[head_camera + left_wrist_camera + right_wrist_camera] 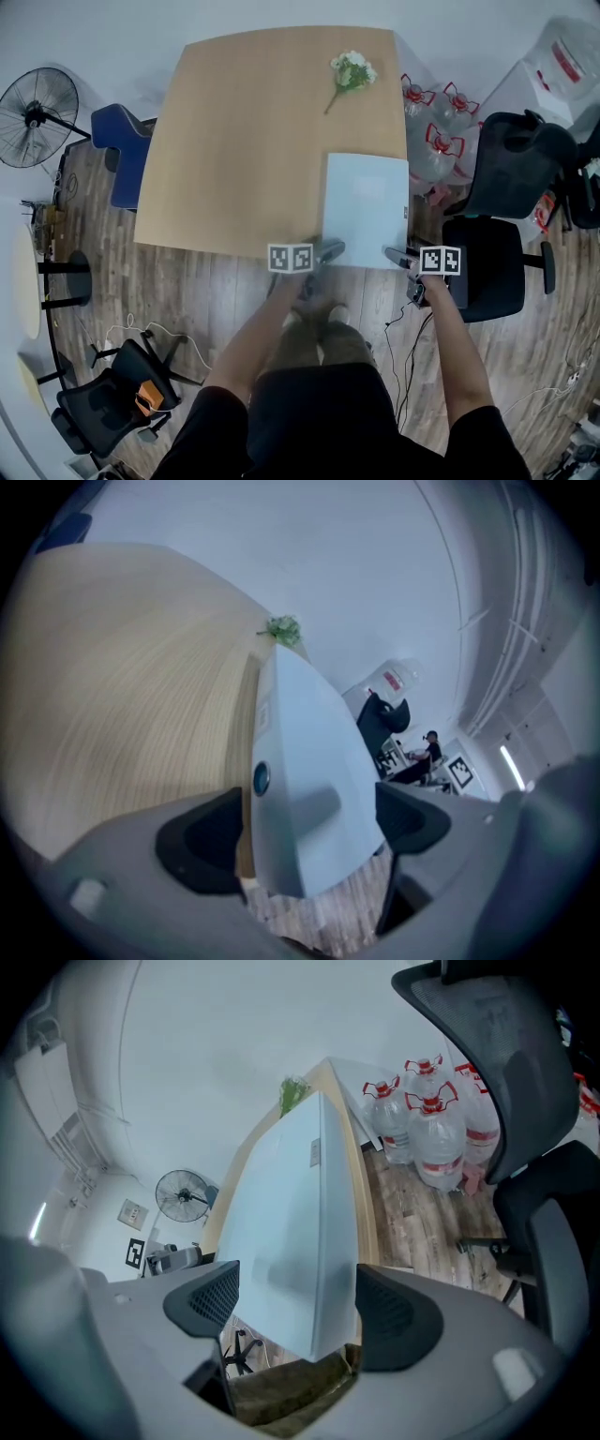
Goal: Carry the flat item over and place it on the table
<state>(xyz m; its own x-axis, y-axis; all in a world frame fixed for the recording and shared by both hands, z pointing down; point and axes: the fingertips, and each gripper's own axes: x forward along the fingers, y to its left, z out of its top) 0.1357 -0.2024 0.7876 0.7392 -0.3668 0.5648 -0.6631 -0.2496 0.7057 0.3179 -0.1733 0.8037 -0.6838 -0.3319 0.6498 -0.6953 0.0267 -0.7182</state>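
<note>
Item position: flat item [366, 202] sits over the near right part of the table [234, 141], its right edge along the table's right edge and its near end past the near edge.
Clearance: bare tabletop to the left and toward the far edge; flower sprig [351, 71] near the far right corner; black chair [487, 267] just beside the right gripper [396, 253].
Left gripper [330, 249]: clamped on the item's near left corner, forearm extended, angled down.
Right gripper: clamped on the near right corner, same pose.
Unclear: whether the item rests on the tabletop.
</note>
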